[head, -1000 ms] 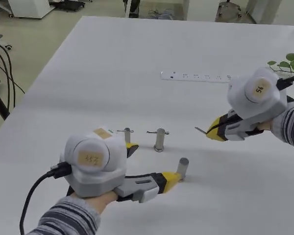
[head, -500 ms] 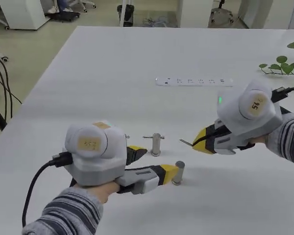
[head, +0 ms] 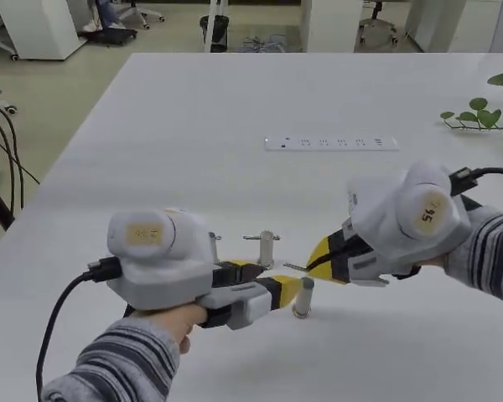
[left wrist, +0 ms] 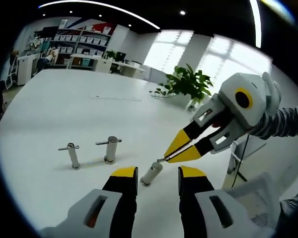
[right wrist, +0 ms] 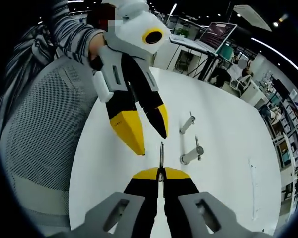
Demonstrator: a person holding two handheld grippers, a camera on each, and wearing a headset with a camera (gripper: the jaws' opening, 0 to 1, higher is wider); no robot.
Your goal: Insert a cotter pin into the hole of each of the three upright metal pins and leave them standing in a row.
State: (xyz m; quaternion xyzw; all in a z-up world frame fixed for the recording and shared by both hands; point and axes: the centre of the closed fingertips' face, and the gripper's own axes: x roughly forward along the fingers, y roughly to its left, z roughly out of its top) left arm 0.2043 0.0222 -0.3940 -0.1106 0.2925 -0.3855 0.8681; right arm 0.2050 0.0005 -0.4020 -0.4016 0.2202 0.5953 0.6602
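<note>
My right claw [head: 315, 255], pinching cotter [head: 295, 267], has closed in from 2 o'clock; tip nearly at bare pin [head: 303, 300], straddled by left claw [left wrist: 157, 174], wide. Last insertion next.

My left claw [head: 272, 280] and right claw [head: 320, 255] have rounded pale-grey housings, black jaws and yellow tips. Each housing wears a tan sticker [head: 428, 213]; the right one reads 56. A black cable [head: 57, 322] leaves each. My sleeves [head: 117, 373] are grey-striped.
</note>
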